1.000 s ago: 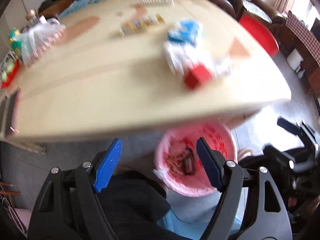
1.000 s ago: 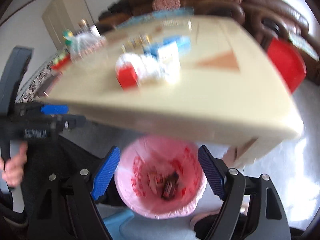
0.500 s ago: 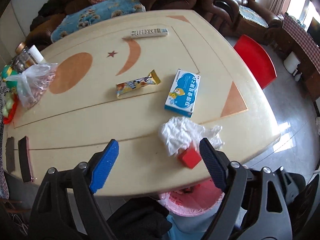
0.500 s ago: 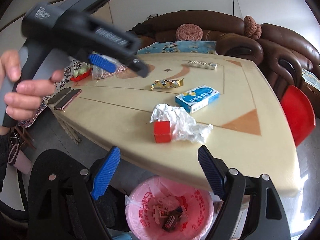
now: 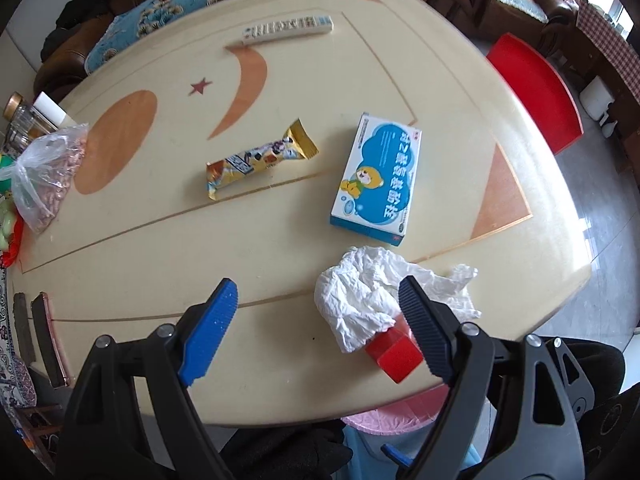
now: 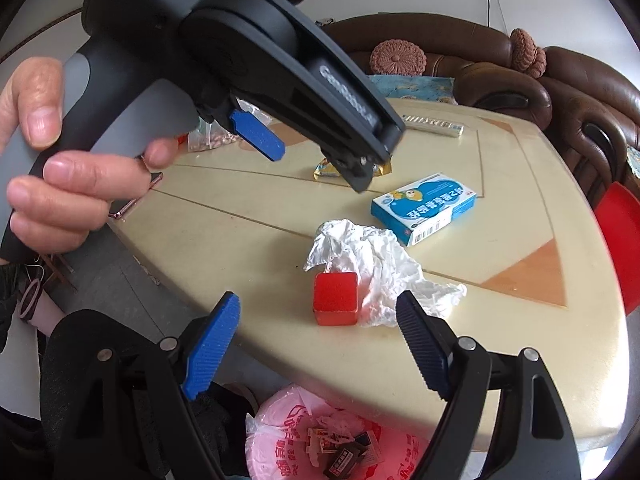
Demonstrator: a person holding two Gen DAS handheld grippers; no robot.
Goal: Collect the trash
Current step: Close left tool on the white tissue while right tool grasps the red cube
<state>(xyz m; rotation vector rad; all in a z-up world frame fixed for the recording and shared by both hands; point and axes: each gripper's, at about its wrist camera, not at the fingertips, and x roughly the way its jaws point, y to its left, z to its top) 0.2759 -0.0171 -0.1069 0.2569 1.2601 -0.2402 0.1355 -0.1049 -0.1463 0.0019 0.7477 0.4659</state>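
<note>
left gripper (image 5: pixel 316 304): jaws apart, empty, above cream table (image 5: pixel 160 248) | right gripper (image 6: pixel 318 320): jaws apart, empty | crumpled white tissue (image 5: pixel 368 300) touching small red cube (image 5: pixel 394 350) near table edge | blue medicine box (image 5: pixel 376 180), yellow snack wrapper (image 5: pixel 260 158) behind | pink-lined bin (image 6: pixel 340 440) below edge

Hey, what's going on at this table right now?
A person is clearing trash with a handheld gripper in each hand. Both the left gripper and right gripper are open and empty, above the table near a crumpled tissue and red cube. A pink-lined bin below already holds wrappers.
</note>
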